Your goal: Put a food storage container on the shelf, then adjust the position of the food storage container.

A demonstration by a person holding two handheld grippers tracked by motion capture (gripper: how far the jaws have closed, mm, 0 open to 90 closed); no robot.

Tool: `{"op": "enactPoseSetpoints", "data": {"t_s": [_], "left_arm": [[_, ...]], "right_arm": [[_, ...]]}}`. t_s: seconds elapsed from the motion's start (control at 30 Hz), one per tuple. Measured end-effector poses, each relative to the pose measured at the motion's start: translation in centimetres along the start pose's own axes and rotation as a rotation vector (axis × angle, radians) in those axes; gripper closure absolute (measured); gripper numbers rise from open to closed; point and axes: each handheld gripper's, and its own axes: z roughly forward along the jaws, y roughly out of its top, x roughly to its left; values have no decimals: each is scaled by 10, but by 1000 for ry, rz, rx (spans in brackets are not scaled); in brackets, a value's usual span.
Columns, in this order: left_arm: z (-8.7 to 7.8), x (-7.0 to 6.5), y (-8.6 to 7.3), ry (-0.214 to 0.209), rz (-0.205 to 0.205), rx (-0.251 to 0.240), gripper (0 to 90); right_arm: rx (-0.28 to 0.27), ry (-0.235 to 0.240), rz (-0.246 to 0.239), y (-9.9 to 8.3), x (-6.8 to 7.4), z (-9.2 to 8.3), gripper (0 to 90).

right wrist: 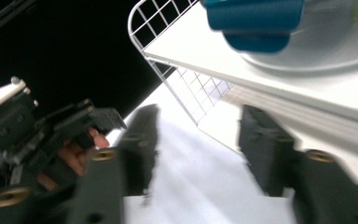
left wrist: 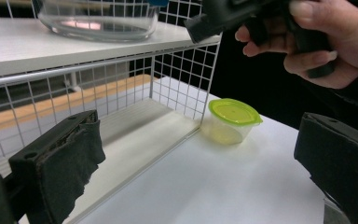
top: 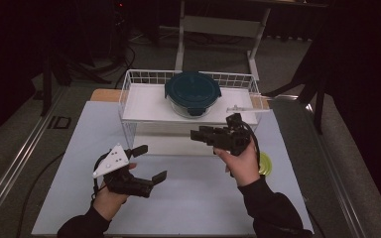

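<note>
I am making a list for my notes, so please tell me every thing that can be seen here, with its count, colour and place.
wire rack: one, white, two levels, at the far middle of the table.
glass bowl with lid: one, clear bowl with a dark teal lid, on the rack's upper shelf.
small plastic container: one, clear with a yellow-green lid, on the table beside the rack's right end.
table top: one, pale grey-white.
desk frame: one, light grey, on the floor behind the table.
left gripper: one, black with a grey three-cornered plate, low over the table's near left, jaws open, nothing between them.
right gripper: one, black, in front of the rack, pointing left, jaws apart, nothing between them.
</note>
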Motion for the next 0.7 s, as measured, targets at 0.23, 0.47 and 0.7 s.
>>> {"op": "enactPoseSetpoints", "data": {"t_s": [0.23, 0.47, 0.7], "left_arm": [[-15, 2, -19, 16, -30, 27, 8], [-21, 4, -36, 42, 2, 25, 8], [-18, 3, -42, 18, 28, 14, 8]], "right_arm": [[-49, 8, -57, -32, -5, -17, 199], [-68, -20, -144, -54, -11, -29, 160], [-44, -28, -143, -77, -20, -48, 141]]}}
